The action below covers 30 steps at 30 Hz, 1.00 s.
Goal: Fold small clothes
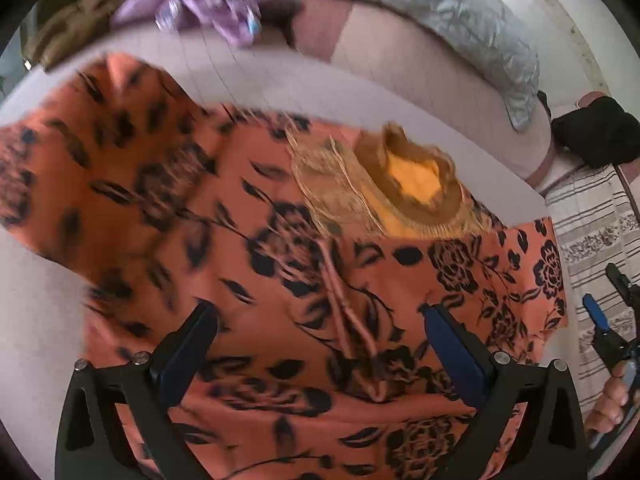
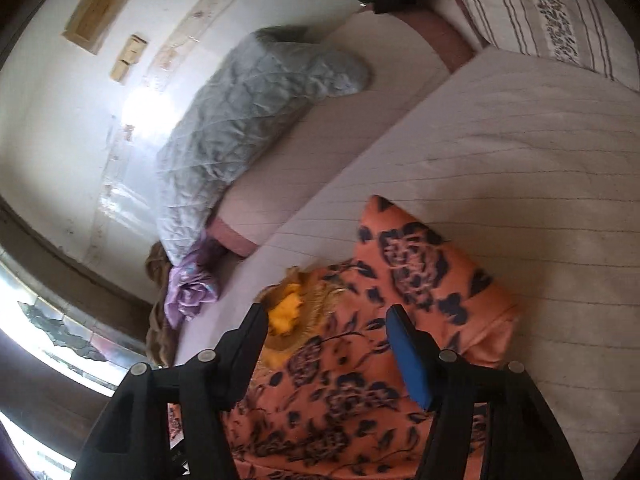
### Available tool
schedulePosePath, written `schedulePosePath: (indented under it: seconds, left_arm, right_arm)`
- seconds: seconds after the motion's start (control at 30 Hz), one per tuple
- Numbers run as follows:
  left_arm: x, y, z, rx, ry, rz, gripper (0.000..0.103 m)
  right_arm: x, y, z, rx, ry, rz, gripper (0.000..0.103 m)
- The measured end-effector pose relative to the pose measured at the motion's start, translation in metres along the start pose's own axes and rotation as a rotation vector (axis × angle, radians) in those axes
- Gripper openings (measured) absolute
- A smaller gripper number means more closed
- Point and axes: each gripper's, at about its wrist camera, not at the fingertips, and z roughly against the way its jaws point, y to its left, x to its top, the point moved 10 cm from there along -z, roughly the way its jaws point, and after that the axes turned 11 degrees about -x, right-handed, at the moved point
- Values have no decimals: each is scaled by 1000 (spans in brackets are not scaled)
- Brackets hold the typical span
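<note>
An orange cotton garment printed with black flowers (image 1: 304,264) lay spread on the pale quilted bed (image 1: 248,76), its gold-embroidered neckline (image 1: 408,184) showing a yellow lining. No container was in view. The left gripper (image 1: 316,320) hovered over the cloth, jaws apart and holding nothing. The right gripper (image 2: 328,320) likewise stood with jaws parted above the garment, empty. Only the left view showed a hand (image 1: 612,396) holding the other tool; only the right view showed a wooden wall panel (image 2: 102,8). A grey quilted blanket (image 2: 248,108) lay behind.
</note>
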Motion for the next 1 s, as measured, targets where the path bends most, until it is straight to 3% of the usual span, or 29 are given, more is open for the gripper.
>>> schedulePosePath:
  seconds: [0.03,0.1,0.17,0.23,0.27,0.3,0.37,0.47,0.73,0.87,1.0]
  left_arm:
    - [-3,-3,-6,-20,22,10,94]
    - [-12,-11,-22,-76,74,28,70]
    - [-18,-15,-33,-85,114,28,64]
    - [-17,-20,-35,-65,91,-5,64]
    - [-17,-24,-35,-71,90,-19,56]
    - [-19,-30,-37,-98,98,-32,39]
    - [-18,-34,-41,-87,95,-59,29]
    - [-14,-38,-42,-75,70,-92,4]
    - [19,-52,9,-168,-73,-168,4]
    - [43,-22,33,-26,-149,-178,4]
    - [54,29,38,205,-169,-151,4]
  right_arm:
    - [3,-2,-2,-30,-8,12,64]
    - [7,-7,-4,-51,-14,26,64]
    - [12,-20,1,-65,-25,35,64]
    - [18,-32,5,-82,-48,34,64]
    - [24,-38,8,-87,-60,24,64]
    - [28,-44,9,-92,-74,11,64]
    - [38,-60,8,-110,-95,-27,64]
    - [45,-77,-1,-95,-72,-114,64]
    - [37,-62,-8,-107,-59,-48,64]
    - [36,-54,-8,-94,-69,-25,64]
    - [32,-48,-13,-66,-47,-20,64]
